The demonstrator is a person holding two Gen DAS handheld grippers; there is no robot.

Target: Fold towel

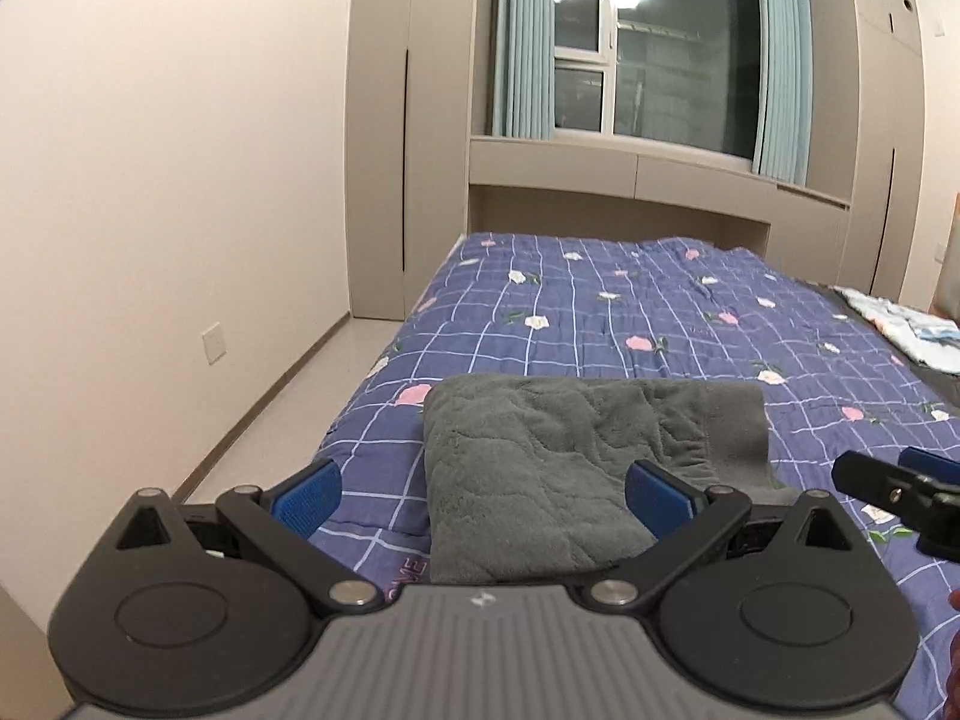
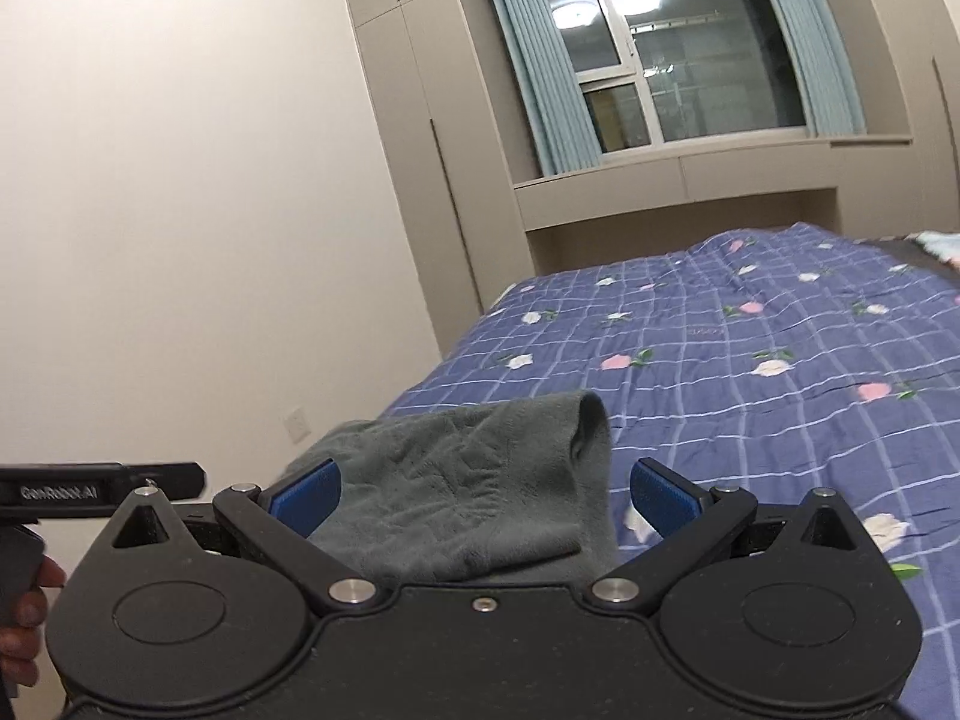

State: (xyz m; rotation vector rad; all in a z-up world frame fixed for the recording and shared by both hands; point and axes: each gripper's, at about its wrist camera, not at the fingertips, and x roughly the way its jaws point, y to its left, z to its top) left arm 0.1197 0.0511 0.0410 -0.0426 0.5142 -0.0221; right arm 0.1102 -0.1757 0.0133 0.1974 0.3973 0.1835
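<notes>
Two grippers face one grey towel (image 1: 576, 468) lying on the bed (image 1: 630, 312), and the next fold turns on how that towel sits between them. From the left wrist view the towel looks already doubled at least once: a thick, rumpled rectangle with its long axis running left to right across the bed, its near edge dropping out of sight under the camera body. The left gripper (image 1: 483, 501) hovers with its jaws spread wide and nothing between them; its left blue pad is over bare quilt, its right pad over the towel, so it straddles the towel's near-left corner. The right gripper (image 2: 486, 495) is likewise released and empty, with the towel's near-right part just ahead of and between its pads. In that view the towel's far-right corner curls up into a loose roll, standing off the quilt.

Each gripper therefore has its own near corner closest: left takes left, right takes right. Neither pad is clearly touching cloth; I cannot tell the height above it. My judgement is that the coming move is a descent onto the two near corners, then a lift and carry away from the person, across the short axis toward the far edge. The curled far-right corner may leave that edge uneven. A pale cloth (image 1: 900, 324) lies well apart at the bed's right side.
</notes>
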